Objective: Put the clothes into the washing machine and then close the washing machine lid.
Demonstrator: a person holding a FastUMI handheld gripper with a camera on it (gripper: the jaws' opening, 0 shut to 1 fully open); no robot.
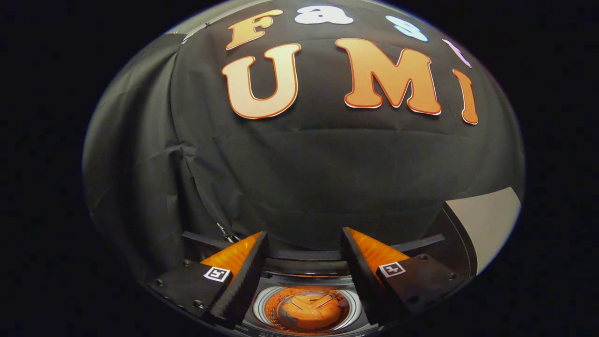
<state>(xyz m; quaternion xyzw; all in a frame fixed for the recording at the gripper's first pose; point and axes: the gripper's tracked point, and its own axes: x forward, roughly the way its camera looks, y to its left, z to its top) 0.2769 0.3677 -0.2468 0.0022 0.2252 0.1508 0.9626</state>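
Claw [305, 243] fingers spread wide apart, nothing between the pads, not clamped on anything. Each finger carries a small square marker tag on its base block.

Washing machine [306, 281] sits below and just ahead of the fingers, seen from above through the gap between them. Its round drum opening [306, 306] lies directly between the two fingers, closer to their bases than to their tips. Drum rim is a shiny metal ring. Inside the drum there is an orange glossy shape at the bottom [306, 309]; cannot tell whether that is clothing or the drum's own base plate lit orange. No clear folds of cloth readable there.

Machine's top edge shows as a dark curved band [304, 255] running across between the fingertips, with thin dark bars continuing out past each finger on both sides.

Lid [482, 224] stands up, open, to the right of the right finger and beyond it: a pale grey panel with a dark curved edge on its inner side. It is apart from the fingers, not touched by them.

A small metal clip or hook [224, 231] shows just left of the left fingertip, against the cloth.

Black cloth wall [299, 178] hangs behind the machine, wrinkled, with a seam and folds on the left side.
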